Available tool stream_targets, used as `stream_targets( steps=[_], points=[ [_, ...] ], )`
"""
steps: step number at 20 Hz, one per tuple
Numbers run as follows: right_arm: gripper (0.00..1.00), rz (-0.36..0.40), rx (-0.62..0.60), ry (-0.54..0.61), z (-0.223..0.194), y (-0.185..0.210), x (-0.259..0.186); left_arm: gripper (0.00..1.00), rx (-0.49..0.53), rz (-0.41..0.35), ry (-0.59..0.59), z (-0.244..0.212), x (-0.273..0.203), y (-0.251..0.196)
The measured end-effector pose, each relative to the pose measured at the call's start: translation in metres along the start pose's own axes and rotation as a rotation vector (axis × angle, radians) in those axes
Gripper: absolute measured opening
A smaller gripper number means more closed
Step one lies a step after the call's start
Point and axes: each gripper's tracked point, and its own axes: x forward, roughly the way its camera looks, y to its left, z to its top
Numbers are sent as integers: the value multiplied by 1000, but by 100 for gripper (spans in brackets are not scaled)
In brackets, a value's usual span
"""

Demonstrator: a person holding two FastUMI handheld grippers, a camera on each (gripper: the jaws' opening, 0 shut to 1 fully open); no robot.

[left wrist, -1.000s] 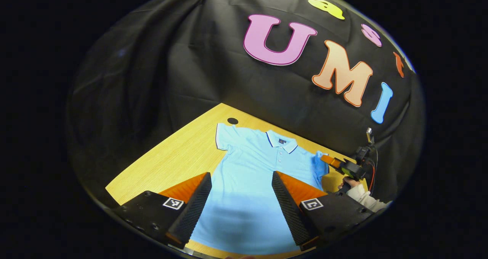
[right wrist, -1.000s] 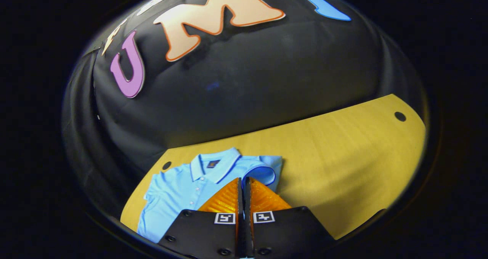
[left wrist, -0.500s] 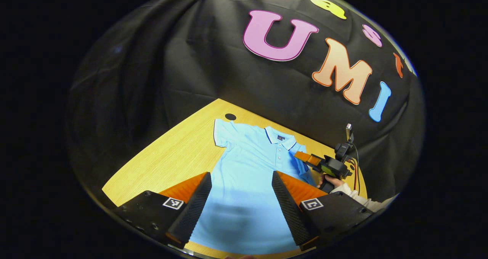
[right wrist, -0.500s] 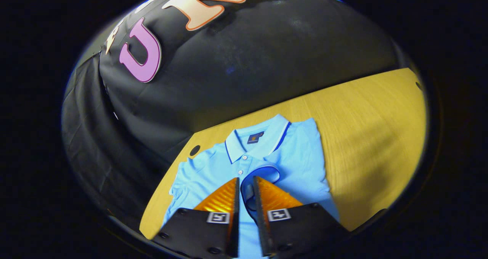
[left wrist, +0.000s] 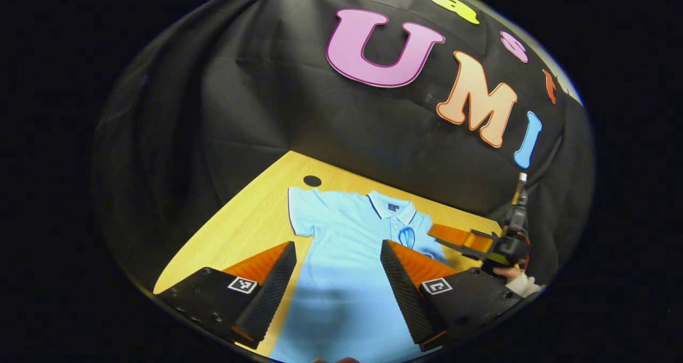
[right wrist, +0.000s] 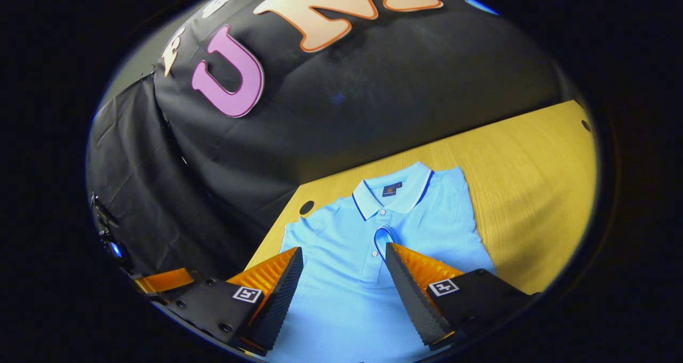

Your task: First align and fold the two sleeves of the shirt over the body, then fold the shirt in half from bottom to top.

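Light-blue polo shirt lies flat near the table's back edge, collar toward the wall; right sleeve folded onto the chest. Right gripper and left gripper both gape wide above it, holding nothing.

A black cloth wall hangs in loose folds and creases behind and around the booth. Against it stands a light wooden tabletop with visible grain, and small dark round holes sit near its far corners. The cloth closes off the booth on the left.
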Motion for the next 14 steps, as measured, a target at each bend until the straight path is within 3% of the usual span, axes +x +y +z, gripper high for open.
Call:
stream_targets(
  steps=[6, 7, 8, 14],
  points=[
    [97, -113, 17, -68, -6, 4, -94, 95, 65, 6, 0, 17, 71, 34],
    [92, -140, 23, -78, -10, 2, -111, 95, 72, 13, 0, 19, 84, 41],
    [97, -167, 34, -88, -13, -1, -126, 95, 70, 15, -2, 19, 96, 49],
    [97, -343, 116, -149, -28, -25, -198, 95, 120, 64, 48, -1, 175, 86]
  ],
)
